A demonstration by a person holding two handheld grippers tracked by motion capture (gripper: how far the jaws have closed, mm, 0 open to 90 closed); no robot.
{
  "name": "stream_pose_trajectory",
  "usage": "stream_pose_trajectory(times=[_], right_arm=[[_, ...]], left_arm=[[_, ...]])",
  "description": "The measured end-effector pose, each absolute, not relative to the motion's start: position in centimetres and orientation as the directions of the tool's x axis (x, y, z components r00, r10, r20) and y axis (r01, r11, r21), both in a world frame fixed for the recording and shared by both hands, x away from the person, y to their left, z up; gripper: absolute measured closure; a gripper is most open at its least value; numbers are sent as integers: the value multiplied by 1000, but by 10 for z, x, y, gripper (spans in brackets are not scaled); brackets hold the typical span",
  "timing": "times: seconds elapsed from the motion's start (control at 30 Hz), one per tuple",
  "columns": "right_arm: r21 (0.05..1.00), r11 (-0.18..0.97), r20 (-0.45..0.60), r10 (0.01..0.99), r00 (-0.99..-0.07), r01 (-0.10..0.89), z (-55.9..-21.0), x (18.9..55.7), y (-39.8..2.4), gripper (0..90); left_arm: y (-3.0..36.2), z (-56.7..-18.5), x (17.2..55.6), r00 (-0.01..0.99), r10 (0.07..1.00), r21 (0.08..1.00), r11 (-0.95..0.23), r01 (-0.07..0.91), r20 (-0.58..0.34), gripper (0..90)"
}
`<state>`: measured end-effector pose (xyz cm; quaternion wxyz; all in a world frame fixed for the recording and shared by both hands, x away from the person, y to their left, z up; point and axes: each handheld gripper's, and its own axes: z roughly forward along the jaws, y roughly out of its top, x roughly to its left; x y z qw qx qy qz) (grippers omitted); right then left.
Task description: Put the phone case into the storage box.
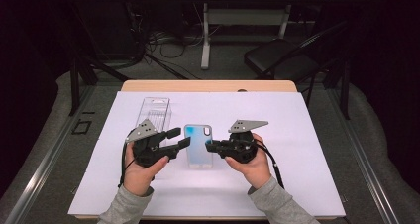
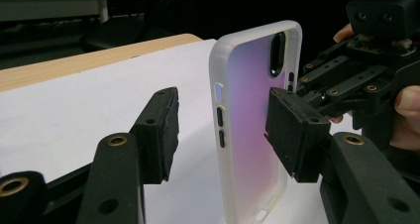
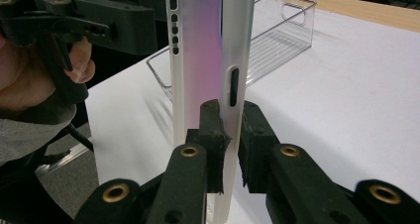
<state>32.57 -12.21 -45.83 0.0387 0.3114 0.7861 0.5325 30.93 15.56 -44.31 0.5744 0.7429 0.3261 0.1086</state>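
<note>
The translucent phone case [image 1: 198,145] sits between the grippers above the desk [image 1: 317,149], light, thin-walled, flexible; right gripper [image 3: 229,135] jaws pinch its side rim, left gripper [image 2: 220,135] jaws half-wide, straddling the other edge

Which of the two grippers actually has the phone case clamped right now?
The right gripper: its fingers pinch the phone case by one side rail. The left gripper only straddles the other edge, fingers apart.

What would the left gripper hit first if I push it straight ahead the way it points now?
Most likely the phone case. The left gripper points at its near long edge, which stands between the open fingers. The right gripper clamps the opposite edge. Depth is hard to judge.
</note>
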Motion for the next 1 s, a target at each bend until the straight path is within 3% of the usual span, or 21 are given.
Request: stream_pose_trajectory(times=[0.4,1.0], right_arm=[[861,250,263,526,-809,442,-459,324,-119,821],[860,262,251,527,-812,437,-461,322,-115,821]], left_arm=[[156,-443,309,770,592,921,-115,372,-237,472],[157,-444,309,771,578,912,-104,396,-269,576]])
